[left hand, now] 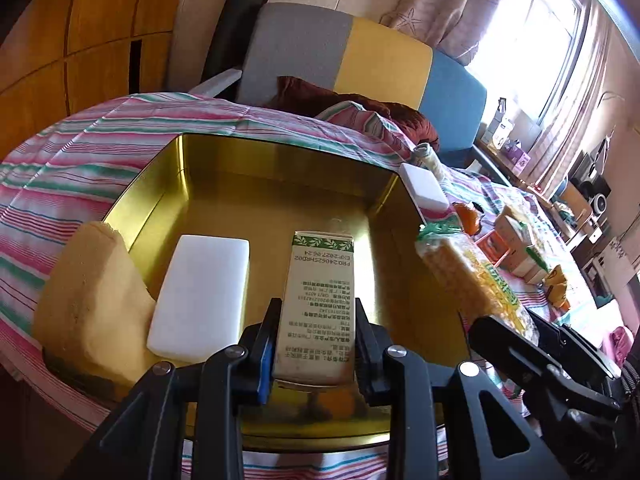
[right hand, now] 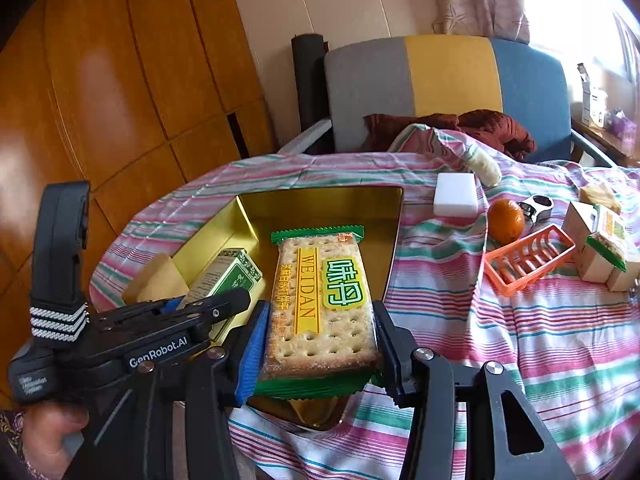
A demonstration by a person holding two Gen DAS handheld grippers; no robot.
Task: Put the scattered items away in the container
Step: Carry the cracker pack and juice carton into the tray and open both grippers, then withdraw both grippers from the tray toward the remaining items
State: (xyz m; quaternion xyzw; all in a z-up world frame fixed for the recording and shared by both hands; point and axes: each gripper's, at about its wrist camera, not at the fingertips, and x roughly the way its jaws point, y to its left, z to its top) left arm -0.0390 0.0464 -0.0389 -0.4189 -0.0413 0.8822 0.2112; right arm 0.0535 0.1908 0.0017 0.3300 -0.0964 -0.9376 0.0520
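A gold tin (left hand: 280, 160) sits open on the striped cloth, with a white block (left hand: 200, 296) lying inside it and a yellow sponge (left hand: 92, 304) leaning over its left rim. My left gripper (left hand: 316, 308) is shut on a green-and-white carton (left hand: 320, 272), which hangs over the tin's floor. From the right wrist view, the same carton (right hand: 228, 276) shows low over the tin (right hand: 320, 208), gripped by the left gripper (right hand: 208, 304). My right gripper (right hand: 320, 312) is shut on a cracker packet (right hand: 324, 300) above the tin's near right side.
On the cloth right of the tin lie another white block (right hand: 456, 194), an orange (right hand: 506, 220), an orange soap tray (right hand: 528, 260), small cartons (right hand: 592, 236) and a wrapped roll (right hand: 484, 166). A colour-block chair (right hand: 440, 76) stands behind the table. A hand (right hand: 52, 428) holds the left gripper.
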